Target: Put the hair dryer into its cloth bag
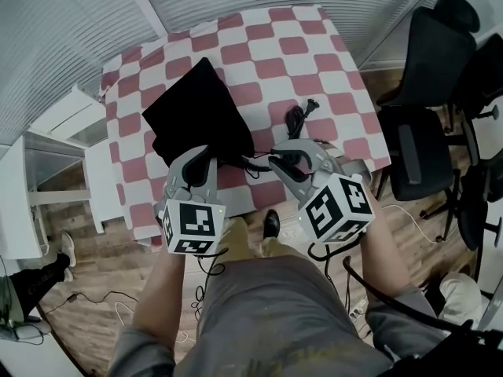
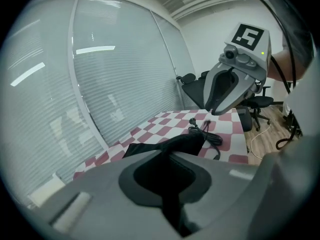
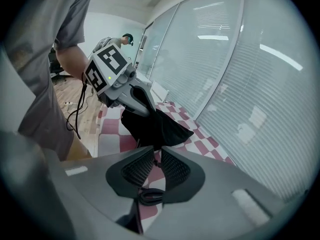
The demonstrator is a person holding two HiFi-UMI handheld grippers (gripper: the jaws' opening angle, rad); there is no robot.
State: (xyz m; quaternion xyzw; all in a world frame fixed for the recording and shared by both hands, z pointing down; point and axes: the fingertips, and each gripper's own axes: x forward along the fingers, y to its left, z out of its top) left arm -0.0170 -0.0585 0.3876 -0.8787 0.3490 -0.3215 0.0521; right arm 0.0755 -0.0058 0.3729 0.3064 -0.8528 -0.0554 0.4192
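The black cloth bag (image 1: pixel 196 112) lies on the red-and-white checked table (image 1: pixel 299 45). My left gripper (image 1: pixel 200 162) is shut on the bag's near edge, and black cloth (image 2: pixel 185 144) fills its jaws. My right gripper (image 1: pixel 281 162) is just right of the bag, its pads a narrow gap apart. A thin black cord (image 1: pixel 253 167) runs from the bag to it, and a loop of that cord (image 3: pixel 150 196) sits low between the jaws. The hair dryer itself is hidden. Its coiled power cord (image 1: pixel 299 120) with the plug lies beyond the right gripper.
Black office chairs (image 1: pixel 424 93) stand right of the table. A white shelf unit (image 1: pixel 55 155) stands at its left, and blinds behind glass run along the far side. Cables (image 1: pixel 94 297) trail on the wooden floor by my legs.
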